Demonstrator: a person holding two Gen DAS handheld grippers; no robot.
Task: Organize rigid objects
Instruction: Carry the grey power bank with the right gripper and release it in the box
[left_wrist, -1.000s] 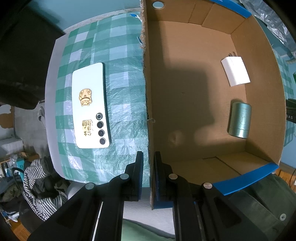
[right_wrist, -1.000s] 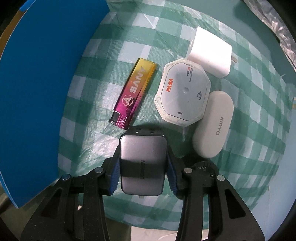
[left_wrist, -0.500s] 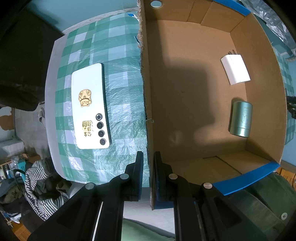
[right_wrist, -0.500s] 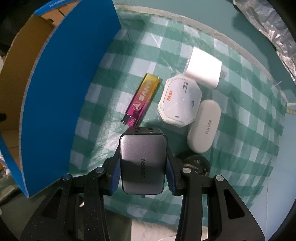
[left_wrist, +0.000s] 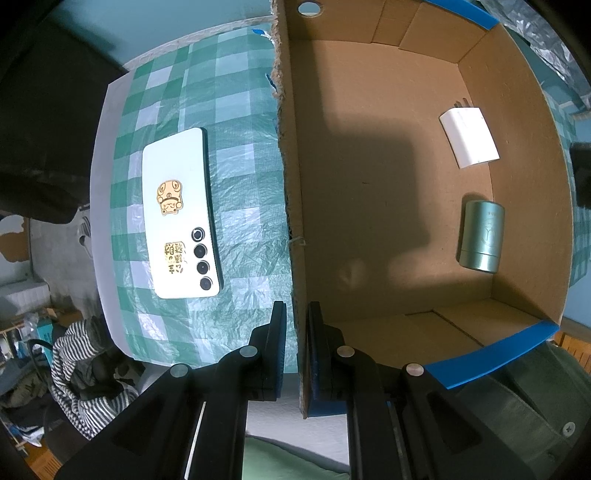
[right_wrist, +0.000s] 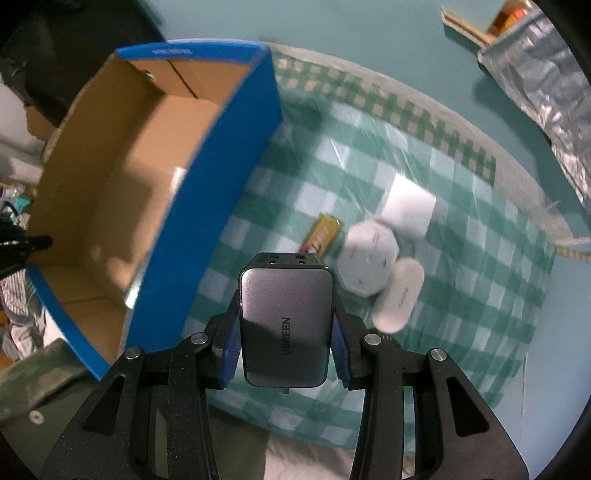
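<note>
Right wrist view shows the right gripper (right_wrist: 284, 328), clamped on the grey charger (right_wrist: 285, 325), now higher above the checked cloth (right_wrist: 461, 295), beside the cardboard box (right_wrist: 207, 206) whose wall the left gripper (left_wrist: 297, 347) pinches, so dropping in seems next.

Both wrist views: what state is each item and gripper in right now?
Left gripper: shut on the box wall.
Cardboard box: open-topped, upright.
Teal cylinder: lying in the box.
White charger: in the box.
Phone: face down on the cloth.
Right gripper: shut on grey charger, off the cloth.
</note>
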